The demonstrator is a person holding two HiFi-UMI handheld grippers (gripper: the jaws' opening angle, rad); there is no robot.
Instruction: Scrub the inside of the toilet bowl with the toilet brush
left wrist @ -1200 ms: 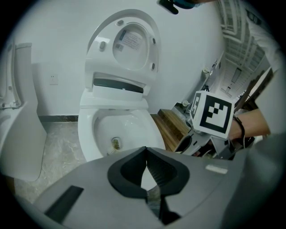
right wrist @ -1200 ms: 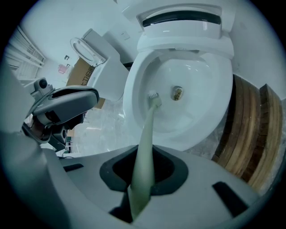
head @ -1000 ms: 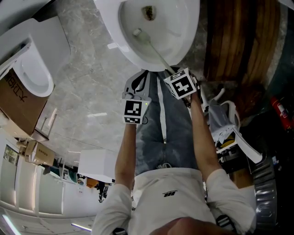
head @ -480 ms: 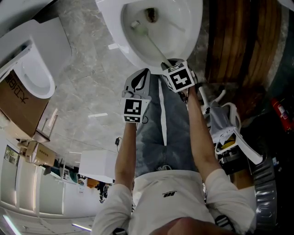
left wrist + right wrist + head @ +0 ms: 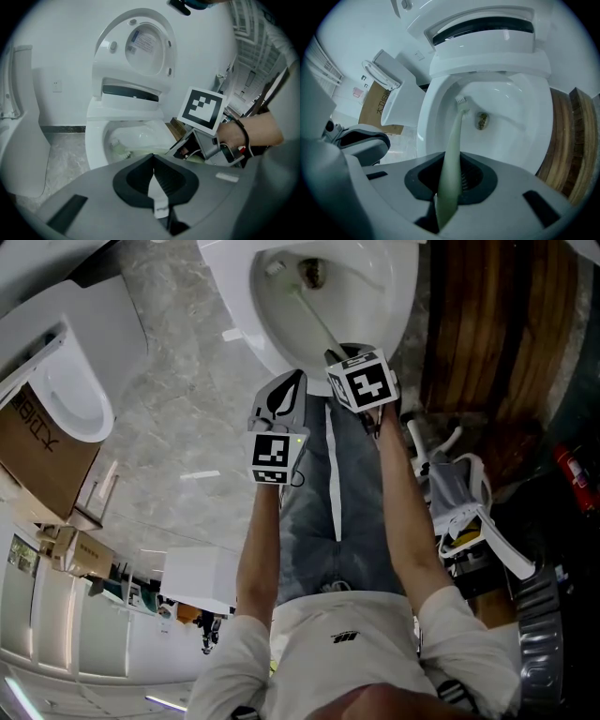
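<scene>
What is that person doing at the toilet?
A person is cleaning it. They hold a gripper in each hand. The right gripper is clamped on the handle of a pale green toilet brush, and the brush's head is down inside the white toilet bowl, by the inner wall beside the drain hole. The left gripper is shut and holds nothing, off to the side of the bowl. The toilet lid is up.
</scene>
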